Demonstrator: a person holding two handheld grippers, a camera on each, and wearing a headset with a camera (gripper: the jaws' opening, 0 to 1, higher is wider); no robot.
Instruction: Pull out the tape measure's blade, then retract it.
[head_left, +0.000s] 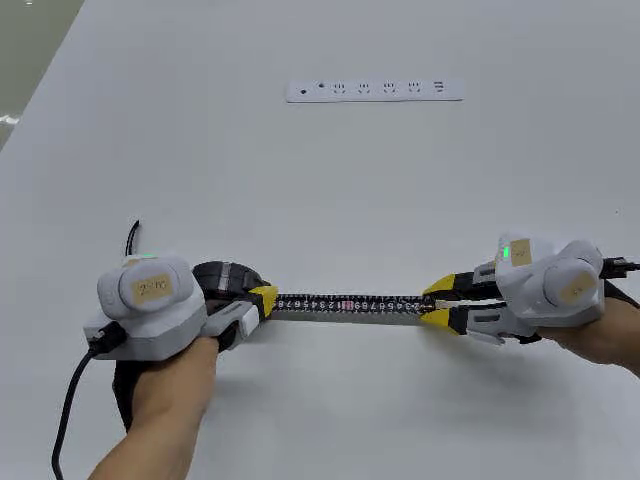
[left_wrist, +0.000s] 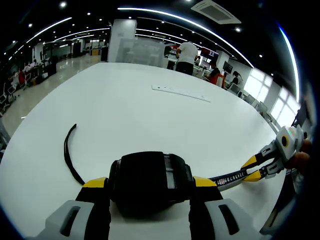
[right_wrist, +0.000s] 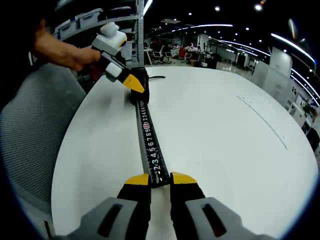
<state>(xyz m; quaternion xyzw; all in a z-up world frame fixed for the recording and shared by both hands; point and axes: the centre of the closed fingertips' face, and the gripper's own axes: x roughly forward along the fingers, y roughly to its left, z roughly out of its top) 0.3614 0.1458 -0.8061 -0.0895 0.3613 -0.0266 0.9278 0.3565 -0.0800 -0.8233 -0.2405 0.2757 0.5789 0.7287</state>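
As the head view looked down, the tape measure case (head_left: 225, 278) lay near-left on the surface (head_left: 320, 180), clenched in the left tongs (head_left: 256, 292); the blade (head_left: 350, 304) ran rightward to the right tongs (head_left: 437, 302); in the left gripper view, jaws clamped around the case; in the right gripper view, jaws pinched the blade's tip, its long axis leading straight back to the case.

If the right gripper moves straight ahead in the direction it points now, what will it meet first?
Probably the round black tape measure case, gripped by the left gripper; the right gripper points along the extended black numbered blade it pinches.
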